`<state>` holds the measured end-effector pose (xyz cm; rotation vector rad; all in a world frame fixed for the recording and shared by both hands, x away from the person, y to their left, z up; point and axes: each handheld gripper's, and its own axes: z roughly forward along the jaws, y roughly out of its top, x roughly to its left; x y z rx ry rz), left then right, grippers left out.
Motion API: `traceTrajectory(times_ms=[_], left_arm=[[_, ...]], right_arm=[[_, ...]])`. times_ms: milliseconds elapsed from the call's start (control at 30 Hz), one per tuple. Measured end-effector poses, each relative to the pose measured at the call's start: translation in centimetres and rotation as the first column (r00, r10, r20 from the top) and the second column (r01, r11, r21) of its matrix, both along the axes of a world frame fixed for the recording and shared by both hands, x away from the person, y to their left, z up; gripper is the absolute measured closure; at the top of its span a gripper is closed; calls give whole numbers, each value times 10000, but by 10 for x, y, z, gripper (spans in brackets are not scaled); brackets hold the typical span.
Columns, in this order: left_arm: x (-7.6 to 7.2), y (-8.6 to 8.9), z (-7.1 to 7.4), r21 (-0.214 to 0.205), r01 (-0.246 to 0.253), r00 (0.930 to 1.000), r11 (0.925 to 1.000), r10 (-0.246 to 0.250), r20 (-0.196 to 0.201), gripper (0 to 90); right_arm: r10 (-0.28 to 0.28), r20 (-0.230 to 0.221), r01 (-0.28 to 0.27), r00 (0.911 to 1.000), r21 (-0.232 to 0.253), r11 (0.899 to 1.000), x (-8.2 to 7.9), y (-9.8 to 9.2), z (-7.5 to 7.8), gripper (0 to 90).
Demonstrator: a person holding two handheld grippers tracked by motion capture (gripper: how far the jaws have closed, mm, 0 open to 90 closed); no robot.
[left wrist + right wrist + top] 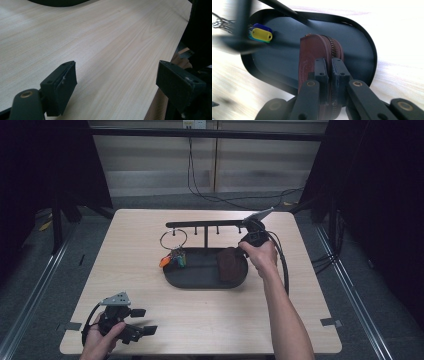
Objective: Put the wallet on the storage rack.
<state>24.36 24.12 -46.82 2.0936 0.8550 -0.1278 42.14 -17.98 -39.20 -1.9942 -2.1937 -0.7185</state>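
We see two black handheld grippers, the left gripper (pixel 142 321) at lower left of the high view, the right gripper (pixel 246 241) right of centre. Each carries a grey three-cornered plate and a trailing black cable. Their arms show brass-coloured pivot pins; the blocky pads (pixel 65 78) have small screws. Both forearms are bare, unsleeved.

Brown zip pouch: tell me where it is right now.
The brown zip pouch is clamped in the right gripper, over the right end of the black oval tray, across from the coloured key tags.
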Motion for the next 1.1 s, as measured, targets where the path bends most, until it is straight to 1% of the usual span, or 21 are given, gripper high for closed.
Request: traceTrajectory(times_ms=[33, 133, 167, 200, 233, 300, 367, 467, 533, 567, 600, 633, 667, 733, 833, 867, 900, 967, 1000, 1033, 1100], left_arm=[[0, 0, 0, -7, -6, 10000, 10000, 6, 5, 167], [0, 1, 1, 23, 57, 10000, 10000, -58, 41, 167], [0, 1, 1, 11, 0, 10000, 10000, 0, 54, 167], [0, 0, 1, 26, 5, 10000, 10000, -6, 67, 167], [-1, 0, 1, 7, 11, 10000, 10000, -11, 69, 167], [-1, 0, 1, 10, 26, 10000, 10000, -26, 81, 166], [-2, 0, 1, -22, 44, 10000, 10000, -44, 75, 167], [-1, 0, 1, -34, 55, 9999, 10000, -55, 91, 167], [-1, 0, 1, -16, 48, 10000, 10000, -47, 73, 167], [-1, 0, 1, -22, 37, 10000, 10000, -36, 71, 167], [-1, 1, 1, -15, 42, 9999, 10000, -42, 95, 167], [-1, 1, 1, -31, 21, 10000, 10000, -21, 71, 167], [-1, 1, 1, -16, 22, 10000, 10000, -22, 42, 167], [-1, 1, 1, -64, -14, 10000, 10000, 14, 53, 167], [-1, 2, 1, -102, -11, 10000, 9999, 12, 87, 167], [0, 2, 1, -129, -36, 10000, 9999, 37, 79, 167], [0, 2, 1, -179, -31, 10000, 9998, 31, 13, 167], [1, 2, 1, -199, -112, 9999, 9997, 113, 24, 167], [1, 2, 1, -196, -114, 9999, 9997, 114, 20, 167], [1, 1, 1, -213, -116, 9999, 9997, 117, 17, 167], [2, 1, 1, -223, -110, 9999, 9997, 110, 18, 167]], right_arm=[[-67, 72, 66, 10000, 20, 10000, 0, -1, -3, 841], [-165, 80, 165, 9998, 93, 9998, 2, -2, -12, 841], [-171, 49, 171, 9998, 102, 9998, 2, -2, -15, 844], [-228, 86, 226, 9997, 225, 9995, 2, -2, -18, 845], [-298, 177, 296, 9994, 147, 9995, 2, -2, -20, 844], [-324, 147, 320, 9994, 278, 9991, 3, -4, -26, 839], [-409, 129, 406, 9991, 281, 9988, 3, -5, -29, 834], [-424, 304, 420, 9986, 149, 9990, 2, -8, -34, 823], [-432, 338, 426, 9985, 177, 9989, 2, -10, -36, 796], [-464, 376, 459, 9982, 133, 9989, 2, -11, -36, 780], [-364, 537, 363, 9979, 38, 9993, 1, -10, -34, 769], [-316, 635, 317, 9975, 0, 9995, 0, -10, -32, 718], [-359, 664, 363, 9972, -57, 9993, -1, -11, -31, 704], [-395, 823, 399, 9958, -41, 9992, -3, -14, -28, 698], [-334, 1007, 346, 9944, -99, 9994, -8, -18, -23, 637], [-320, 1056, 335, 9939, -130, 9994, -10, -19, -21, 601], [-310, 1165, 321, 9927, -79, 9995, -12, -21, -19, 561], [-278, 1378, 286, 9901, -39, 9996, -16, -23, -14, 544], [-257, 1450, 269, 9891, -63, 9996, -19, -24, -12, 504], [-162, 1617, 181, 9867, -108, 9998, -22, -24, -10, 480], [-116, 1845, 128, 9828, -51, 9999, -26, -25, -8, 451]])
